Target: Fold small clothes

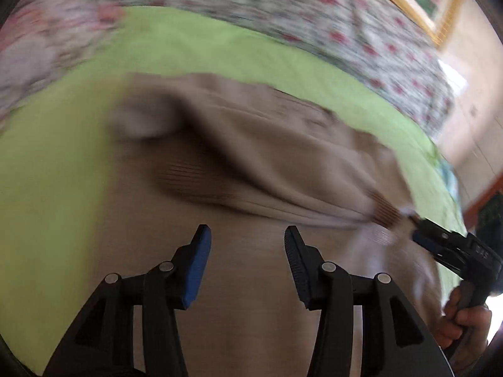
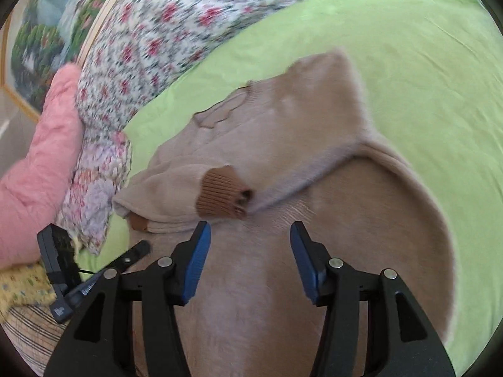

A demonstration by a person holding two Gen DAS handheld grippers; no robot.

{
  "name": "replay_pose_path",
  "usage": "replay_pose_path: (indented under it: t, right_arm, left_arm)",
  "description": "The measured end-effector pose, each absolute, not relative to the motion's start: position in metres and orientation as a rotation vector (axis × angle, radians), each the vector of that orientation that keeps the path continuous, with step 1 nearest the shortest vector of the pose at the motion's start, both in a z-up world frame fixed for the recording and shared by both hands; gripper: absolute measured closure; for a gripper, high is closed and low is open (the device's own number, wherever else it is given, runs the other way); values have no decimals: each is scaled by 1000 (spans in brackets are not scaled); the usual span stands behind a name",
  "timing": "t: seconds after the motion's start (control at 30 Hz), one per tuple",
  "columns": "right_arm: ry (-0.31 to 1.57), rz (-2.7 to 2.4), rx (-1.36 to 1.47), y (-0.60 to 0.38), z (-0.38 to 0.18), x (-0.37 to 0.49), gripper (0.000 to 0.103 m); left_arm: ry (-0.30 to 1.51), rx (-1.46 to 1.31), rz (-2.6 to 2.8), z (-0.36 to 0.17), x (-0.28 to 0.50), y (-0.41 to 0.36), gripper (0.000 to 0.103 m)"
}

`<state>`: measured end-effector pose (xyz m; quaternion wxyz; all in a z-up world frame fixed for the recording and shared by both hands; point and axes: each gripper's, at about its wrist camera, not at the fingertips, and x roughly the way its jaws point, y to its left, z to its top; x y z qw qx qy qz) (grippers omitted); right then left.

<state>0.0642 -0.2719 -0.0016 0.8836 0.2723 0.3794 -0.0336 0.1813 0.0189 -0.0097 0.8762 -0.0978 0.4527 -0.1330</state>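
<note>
A small beige sweater [image 2: 283, 132] with brown ribbed cuffs lies on a light green sheet [image 2: 424, 62]. One sleeve is folded across its body, and that sleeve's brown cuff [image 2: 221, 194] rests just beyond my right gripper [image 2: 250, 229], which is open with only flat sweater fabric under its blue pads. My left gripper [image 1: 248, 235] is also open above the sweater's [image 1: 251, 282] body with nothing between its fingers. In the left wrist view, which is blurred, the right gripper [image 1: 440, 245] comes in from the right with its tip by the cuff [image 1: 386, 216]. A hand [image 1: 462, 320] holds its handle.
A floral quilt [image 2: 163, 37] is bunched along the far side of the sheet, with a pink pillow [image 2: 41, 163] to the left. A framed landscape picture [image 2: 37, 44] hangs behind. Yellow patterned cloth [image 2: 22, 289] and striped cloth [image 2: 28, 339] lie at lower left.
</note>
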Motion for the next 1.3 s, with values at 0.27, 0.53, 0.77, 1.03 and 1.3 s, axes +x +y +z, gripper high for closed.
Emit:
replay_pose_path:
  t: [0.27, 0.53, 0.77, 1.03, 1.3]
  right_arm:
    - [830, -94, 619, -275, -15, 114, 47]
    - [859, -46, 604, -271, -23, 144, 92]
    - [471, -27, 456, -294, 93, 120, 92]
    - [705, -156, 478, -344, 10, 123, 92]
    - [656, -173, 419, -353, 19, 112, 93]
  left_arm:
    - [950, -227, -44, -27, 232, 95, 54]
    - [933, -197, 2, -34, 266, 84, 54]
    - [916, -132, 10, -30, 264, 62, 52]
    - [917, -128, 19, -31, 257, 56, 54]
    - [923, -124, 4, -30, 246, 54, 53]
